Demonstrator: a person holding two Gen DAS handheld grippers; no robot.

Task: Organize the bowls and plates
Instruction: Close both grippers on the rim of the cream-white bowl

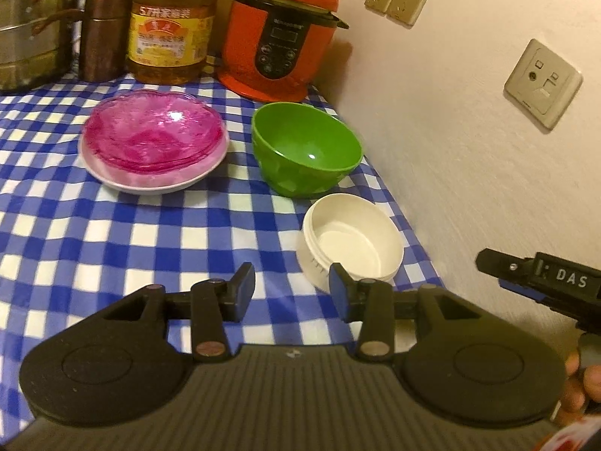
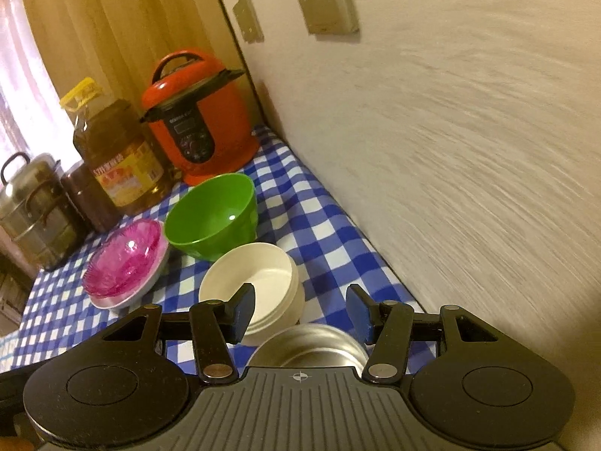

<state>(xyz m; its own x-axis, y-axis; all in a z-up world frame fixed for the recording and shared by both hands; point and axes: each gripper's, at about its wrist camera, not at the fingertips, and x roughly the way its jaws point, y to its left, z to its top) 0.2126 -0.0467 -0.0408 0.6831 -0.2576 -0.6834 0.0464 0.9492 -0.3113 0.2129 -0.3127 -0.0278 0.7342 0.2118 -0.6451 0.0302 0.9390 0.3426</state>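
Far ahead of the gripper stand an orange pressure cooker (image 1: 280,34), an oil bottle (image 1: 171,22), a copper canister (image 1: 103,34) and a steel steamer pot (image 1: 33,26) on the blue checked tablecloth (image 1: 112,233). Wall sockets (image 1: 542,82) sit to its right.

- The left tool (image 1: 292,293), angled down over the table (image 1: 112,233), has its blue-padded jaws parted, with nothing between them.
- The right tool (image 2: 300,314), tilted down likewise, stands with its jaws apart and nothing gripped.
- In the left wrist view, the right tool's black body juts in at right, fingers (image 1: 576,379) of the person's hand curled behind it.
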